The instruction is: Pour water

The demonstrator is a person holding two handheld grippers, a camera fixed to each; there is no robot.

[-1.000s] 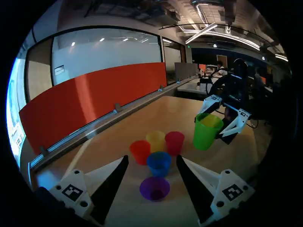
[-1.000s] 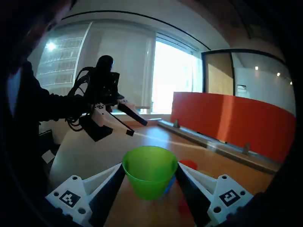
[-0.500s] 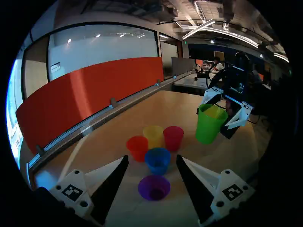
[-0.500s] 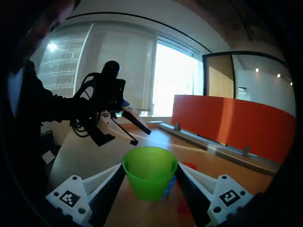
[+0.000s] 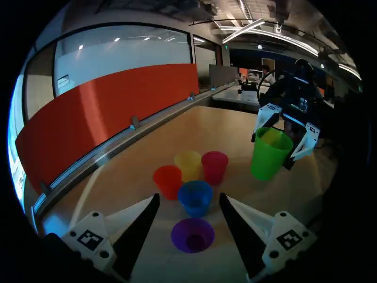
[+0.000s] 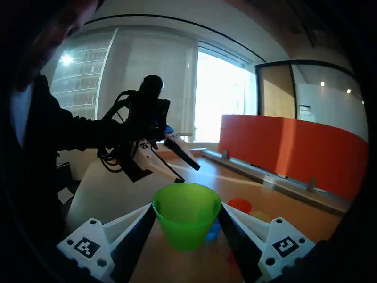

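Right gripper [image 6: 186,207]: jaws clamped on the sides of one green cup [image 6: 186,226], mouth up, long axis near upright, carried clear of the worktop [image 5: 212,127]; contents cannot be told

Left gripper [image 5: 188,195]: jaws apart, gripping nothing

Small cups, five, standing in a cluster: purple cup [image 5: 192,234] under the left jaws' gap, blue cup [image 5: 195,200] at their tips, then orange cup [image 5: 167,180], yellow cup [image 5: 188,164] and crimson cup [image 5: 214,166] beyond

Key relation: cluster lies ahead of and below the right jaws, partly hidden behind the green cup; the pour likely means tipping its rim that way
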